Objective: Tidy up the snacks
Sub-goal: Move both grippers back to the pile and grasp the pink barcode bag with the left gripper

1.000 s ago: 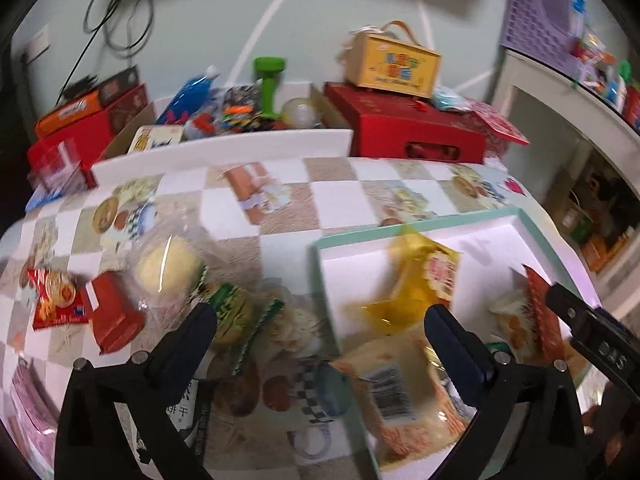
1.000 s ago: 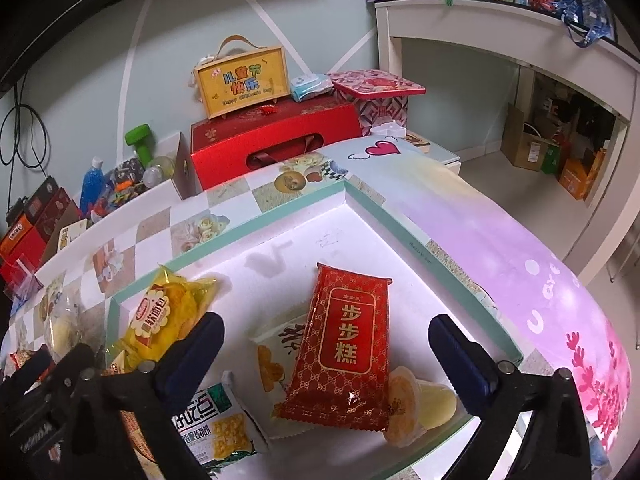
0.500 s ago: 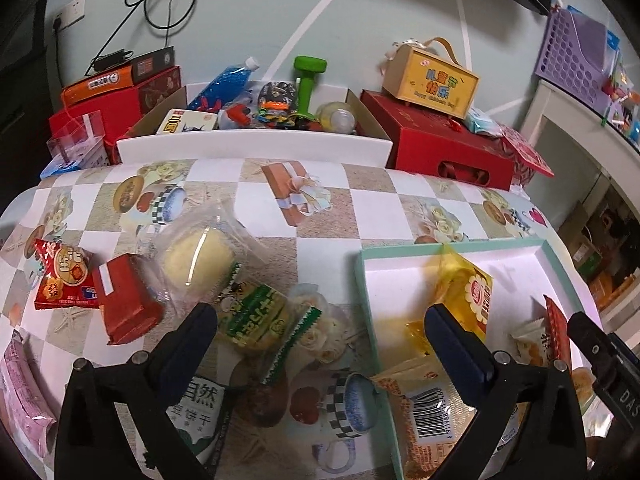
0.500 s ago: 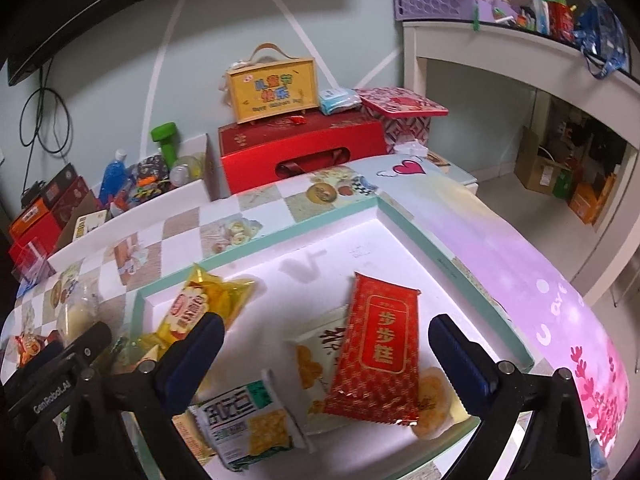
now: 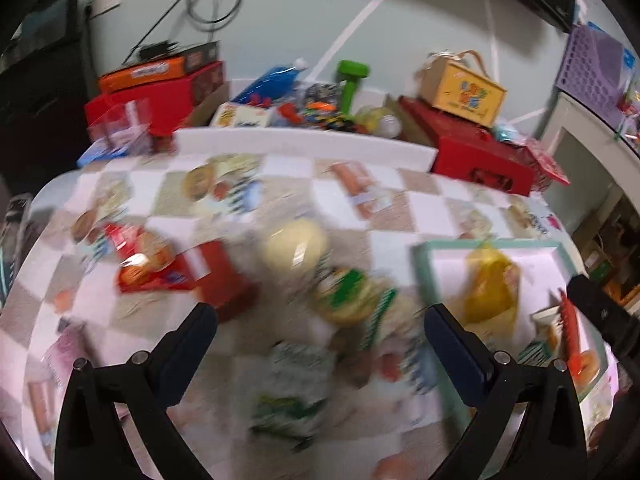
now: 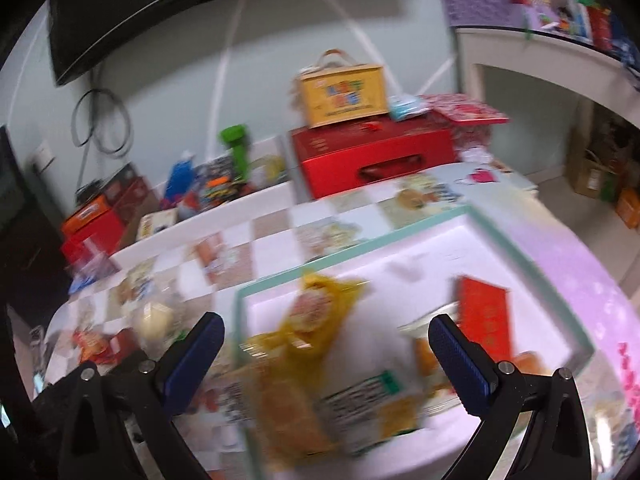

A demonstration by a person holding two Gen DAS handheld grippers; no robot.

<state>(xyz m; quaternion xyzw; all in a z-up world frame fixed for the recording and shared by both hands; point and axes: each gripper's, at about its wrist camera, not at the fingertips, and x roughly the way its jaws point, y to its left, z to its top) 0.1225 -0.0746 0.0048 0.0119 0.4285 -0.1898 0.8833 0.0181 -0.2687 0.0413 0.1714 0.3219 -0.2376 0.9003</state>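
Both views are motion-blurred. The left gripper (image 5: 320, 320) hangs above loose snack packets (image 5: 344, 296) on the checkered tabletop (image 5: 404, 208), fingers spread wide — nothing held. The right gripper (image 6: 326, 334), equally spread and empty, hangs over the green-rimmed tray (image 6: 520, 248); a yellow packet (image 6: 316, 320) lies near the tray's left rim — bare floor behind it.

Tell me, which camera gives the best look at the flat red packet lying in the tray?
The right wrist view. There the flat red packet shows its whole face inside the tray, though blurred. In the left wrist view it is only a thin red sliver at the tray's far right, partly cut off by the other gripper.
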